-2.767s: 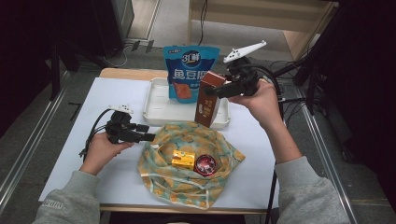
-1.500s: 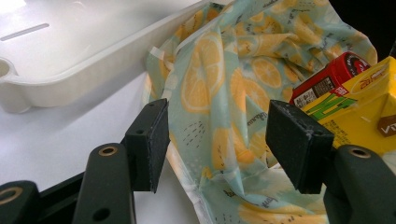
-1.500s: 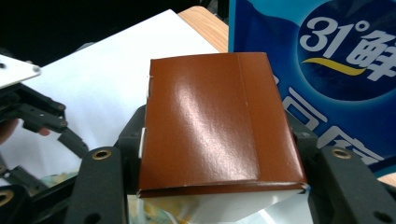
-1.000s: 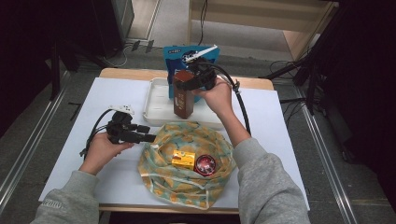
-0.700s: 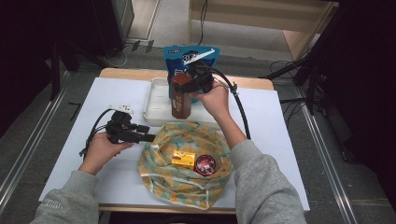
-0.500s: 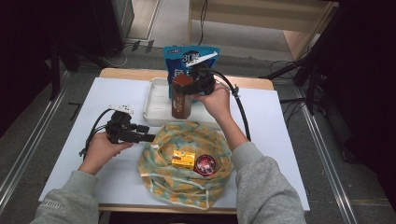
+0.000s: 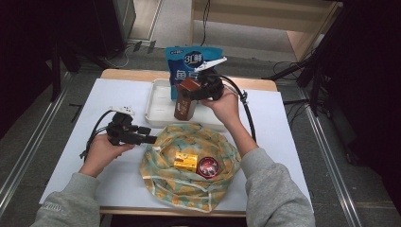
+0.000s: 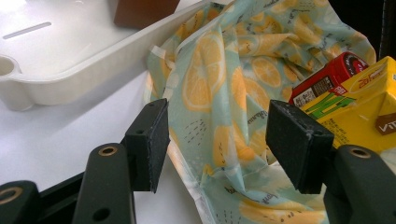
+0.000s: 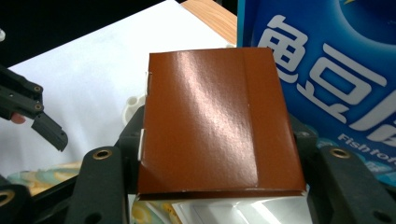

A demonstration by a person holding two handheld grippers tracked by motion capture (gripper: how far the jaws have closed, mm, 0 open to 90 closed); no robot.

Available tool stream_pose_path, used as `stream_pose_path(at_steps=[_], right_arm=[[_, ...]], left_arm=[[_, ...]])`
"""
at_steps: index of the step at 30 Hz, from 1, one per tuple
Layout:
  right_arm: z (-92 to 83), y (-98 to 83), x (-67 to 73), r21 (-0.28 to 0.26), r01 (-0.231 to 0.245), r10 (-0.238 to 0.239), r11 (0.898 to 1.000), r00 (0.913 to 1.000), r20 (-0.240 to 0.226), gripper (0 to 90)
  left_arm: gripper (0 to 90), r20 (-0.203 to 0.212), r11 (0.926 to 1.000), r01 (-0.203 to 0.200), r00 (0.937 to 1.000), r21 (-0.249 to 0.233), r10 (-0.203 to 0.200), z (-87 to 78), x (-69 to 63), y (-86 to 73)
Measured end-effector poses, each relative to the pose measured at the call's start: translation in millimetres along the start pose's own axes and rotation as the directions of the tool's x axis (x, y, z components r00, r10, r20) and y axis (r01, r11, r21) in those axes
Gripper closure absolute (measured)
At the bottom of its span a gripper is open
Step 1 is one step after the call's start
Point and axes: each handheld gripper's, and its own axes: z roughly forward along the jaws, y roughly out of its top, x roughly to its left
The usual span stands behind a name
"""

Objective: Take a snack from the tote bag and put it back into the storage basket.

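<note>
Table (image 7: 293, 142), covered in white, carries everything, with a strip of bare wood along its far edge. Nearest the person, a little right of the middle, lies a cloth (image 7: 163, 172) printed with lemon slices, spread open and rumpled; its left edge lies between the left gripper's fingers in the left gripper view. Beyond the cloth, toward the far side, sits a shallow white tray (image 7: 158, 101), its near wall just beside the cloth's far edge. Behind the tray stands a blue snack bag (image 7: 182, 59) with white lettering, upright at the far edge of the table.

Over the tray's right part is a brown carton (image 7: 185, 98), tall and slightly tilted. The right gripper (image 7: 191, 92) holds it from the right, its fingers (image 9: 128, 135) clamped on the carton's two sides near the top; in the right gripper view the carton's glossy brown face sits squarely between them, the blue bag close behind. Whether the carton's base touches the tray floor cannot be told.

The left gripper (image 7: 150, 140) rests low on the table left of the cloth, pointing right, its fingers (image 8: 150, 140) apart and gripping nothing.

On the cloth lie a yellow drink box (image 7: 185, 161) and, just to its right, a small red can (image 7: 208, 166), close together.
</note>
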Motion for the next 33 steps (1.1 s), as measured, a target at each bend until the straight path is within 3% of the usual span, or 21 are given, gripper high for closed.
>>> stream_pose_path(at_steps=[21, 33], right_arm=[[-30.8, -37.6, -7.4, 0.005, 0.010, -0.010, 1.000, 0.9999, -0.003, 43.6], [-42.5, -71.0, -17.3, -0.011, -0.037, 0.037, 0.999, 0.9991, -0.021, 43.7]], left_arm=[[40.2, -0.002, 1.0000, -0.001, 1.0000, 0.004, 0.001, 1.0, 0.0, -0.4], [40.4, -0.001, 1.0000, -0.003, 1.0000, 0.003, 0.003, 1.2, -0.1, -0.3]])
